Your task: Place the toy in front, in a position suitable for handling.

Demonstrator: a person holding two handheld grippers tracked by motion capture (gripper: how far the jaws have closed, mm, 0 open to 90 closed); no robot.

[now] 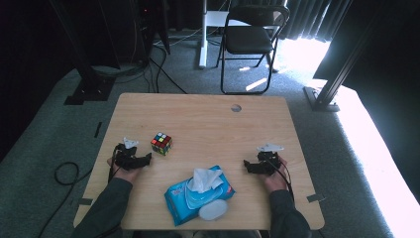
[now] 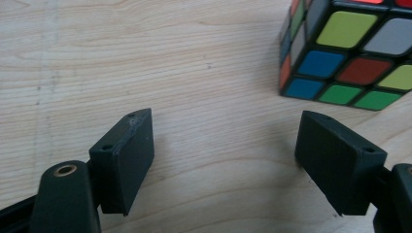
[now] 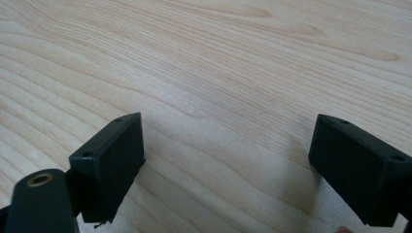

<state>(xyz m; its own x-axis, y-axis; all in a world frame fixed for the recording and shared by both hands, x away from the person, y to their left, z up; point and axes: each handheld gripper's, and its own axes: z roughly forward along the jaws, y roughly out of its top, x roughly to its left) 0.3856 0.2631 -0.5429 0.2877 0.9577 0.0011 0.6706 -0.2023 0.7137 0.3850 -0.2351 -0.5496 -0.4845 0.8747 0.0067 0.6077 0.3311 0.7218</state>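
While both grippers rest wide-jawed, holding nothing — left (image 1: 147, 159), right (image 1: 246, 165) — I'd likely reach for the cube (image 1: 161, 143) next.

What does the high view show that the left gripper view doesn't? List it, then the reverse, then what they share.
High view alone: the blue wipes pack with a tissue pulled up, the right tool, the folding chair beyond the table, and the person's forearms.

Left gripper view alone: a close look at the left tool, jaws spread wide with bare wood between them.

Both: the Rubik's cube, apart from the left tool, and the wooden table.
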